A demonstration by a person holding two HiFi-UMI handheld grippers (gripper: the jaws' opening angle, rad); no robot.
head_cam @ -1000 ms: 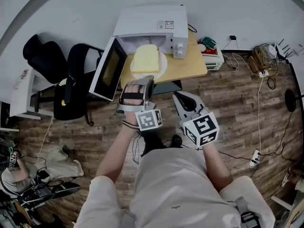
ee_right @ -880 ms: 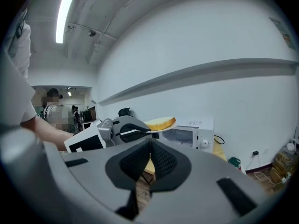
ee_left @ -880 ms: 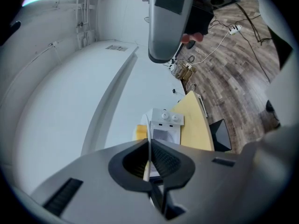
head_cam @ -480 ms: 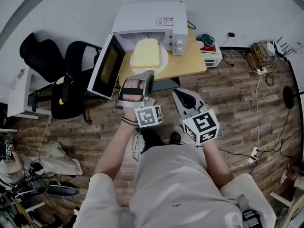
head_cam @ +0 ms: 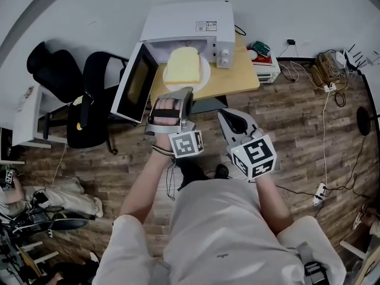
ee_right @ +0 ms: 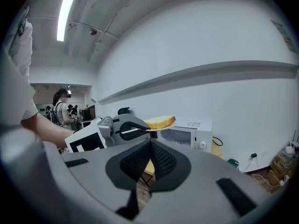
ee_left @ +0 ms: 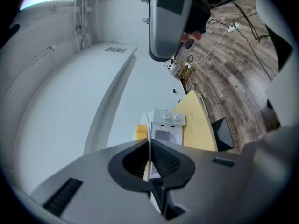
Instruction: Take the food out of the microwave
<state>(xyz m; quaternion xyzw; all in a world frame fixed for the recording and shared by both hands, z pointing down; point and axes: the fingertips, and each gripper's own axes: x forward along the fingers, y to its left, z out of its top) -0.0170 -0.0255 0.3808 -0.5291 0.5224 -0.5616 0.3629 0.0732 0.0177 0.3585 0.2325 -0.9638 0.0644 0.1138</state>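
Wood-plank flooring (head_cam: 297, 117) and a plain white wall (head_cam: 89, 10) frame a small yellow table (head_cam: 237, 79) on the far side of the room. On it stands a white microwave (head_cam: 184, 22), its door (head_cam: 135, 83) swung open to the left.

The left gripper (head_cam: 185, 92) is clamped on the near rim of a white plate (head_cam: 205, 71), whose thin edge runs straight between the closed jaws in the left gripper view. A thick slice of bread (head_cam: 181, 67) lies flat on the plate. Plate and bread are held level in the air, outside the oven and just in front of its open mouth, above the near left part of the table.

The right gripper (head_cam: 224, 114) hangs near the person, just right of the left one and apart from the plate. Its jaws are pressed fully together with nothing between them. It points toward the table and microwave.

Two black chairs (head_cam: 89, 94) stand left of the open door, and cables (head_cam: 323, 70) lie tangled on the floor at far right. A person (ee_right: 60, 108) stands in the background of the right gripper view.
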